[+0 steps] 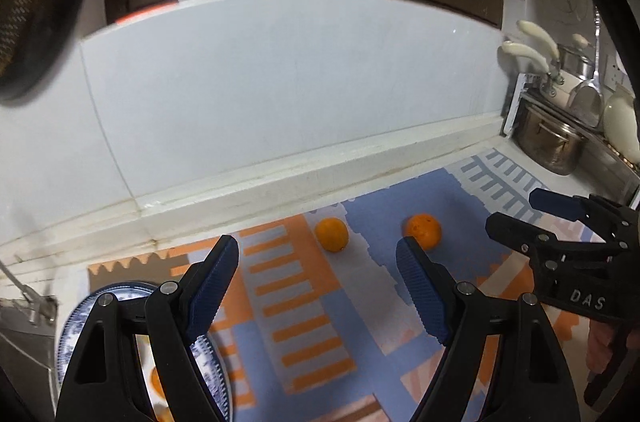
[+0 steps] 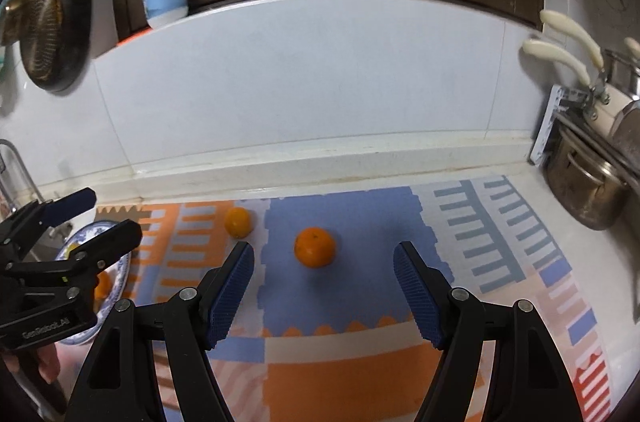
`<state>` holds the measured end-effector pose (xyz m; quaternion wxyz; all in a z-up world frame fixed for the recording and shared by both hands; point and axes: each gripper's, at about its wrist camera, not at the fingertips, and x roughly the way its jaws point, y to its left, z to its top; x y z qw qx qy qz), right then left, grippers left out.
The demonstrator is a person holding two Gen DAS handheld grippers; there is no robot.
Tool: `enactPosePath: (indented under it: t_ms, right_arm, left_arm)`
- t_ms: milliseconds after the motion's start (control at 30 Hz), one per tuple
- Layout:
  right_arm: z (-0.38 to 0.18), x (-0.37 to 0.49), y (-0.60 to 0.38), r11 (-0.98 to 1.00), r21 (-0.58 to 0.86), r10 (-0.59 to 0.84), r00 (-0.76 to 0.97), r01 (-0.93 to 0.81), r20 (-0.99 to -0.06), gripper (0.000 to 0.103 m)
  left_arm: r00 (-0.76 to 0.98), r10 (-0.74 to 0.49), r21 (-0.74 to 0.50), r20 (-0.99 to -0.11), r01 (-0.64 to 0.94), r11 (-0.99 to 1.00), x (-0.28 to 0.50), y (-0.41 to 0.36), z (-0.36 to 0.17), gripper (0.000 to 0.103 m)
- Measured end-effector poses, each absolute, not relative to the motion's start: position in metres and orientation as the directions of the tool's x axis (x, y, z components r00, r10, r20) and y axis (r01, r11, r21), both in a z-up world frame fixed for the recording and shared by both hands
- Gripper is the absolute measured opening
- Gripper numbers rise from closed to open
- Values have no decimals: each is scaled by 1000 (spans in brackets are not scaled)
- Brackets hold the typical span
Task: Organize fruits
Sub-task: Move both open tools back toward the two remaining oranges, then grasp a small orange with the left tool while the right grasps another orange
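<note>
At the far left, low beside the left hand-held gripper [image 1: 318, 286], a blue-and-white patterned plate [image 1: 212, 358] sits on the patterned mat [image 1: 304, 342] that covers the worktop [image 2: 592, 262]; orange fruit already lies in the plate, partly hidden behind that hand-held gripper's left finger. The left hand-held gripper stands with its blue-padded jaws spread wide and nothing between them. Ahead of it, just beyond its fingertips and a little right of its midline, the smaller orange [image 1: 331, 234] rests on the mat near the white ledge at the foot of the tiled wall [image 1: 280, 94]. Further right, just past the tip of its right finger, lies the larger orange [image 1: 423, 231], apart from the first. In the right wrist view this larger orange [image 2: 315, 247] sits ahead of the right hand-held gripper [image 2: 323, 276], between the lines of its two fingers and slightly beyond their tips, touching neither; those jaws are likewise spread and empty. The smaller orange [image 2: 238, 221] lies ahead and to the left of that hand-held gripper's left finger. To the far right, well apart from both hand-held grippers, a steel pot [image 2: 588, 182] stands in a rack with cream-handled pans [image 2: 560, 54] above it.
</note>
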<state>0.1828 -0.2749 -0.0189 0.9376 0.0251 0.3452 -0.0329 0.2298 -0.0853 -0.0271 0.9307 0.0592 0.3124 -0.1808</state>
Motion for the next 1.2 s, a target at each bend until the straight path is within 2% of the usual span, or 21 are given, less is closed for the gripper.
enactPosePath:
  t_ms: [400, 833, 1033, 1133, 1200]
  right_arm:
    - [-63, 224, -285, 991, 87, -11, 704, 103, -710, 72]
    - [-99, 256, -289, 987, 130, 37, 647, 96, -762, 60]
    - [-107, 265, -289, 984, 160, 76, 639, 76, -766, 57]
    - [-110, 270, -287, 985, 165, 91, 634, 58, -768, 53]
    - [-112, 273, -287, 984, 173, 105, 631, 47, -769, 47]
  left_arm:
    - [683, -290, -17, -670, 377, 926, 281, -107, -69, 77]
    - [603, -292, -22, -743, 413, 910, 322, -124, -102, 59]
    - [576, -289, -22, -765, 425, 905, 332, -129, -110, 46]
    - [553, -299, -41, -777, 430, 902, 335, -131, -113, 34]
    - [549, -304, -48, -779, 431, 901, 336, -131, -113, 33]
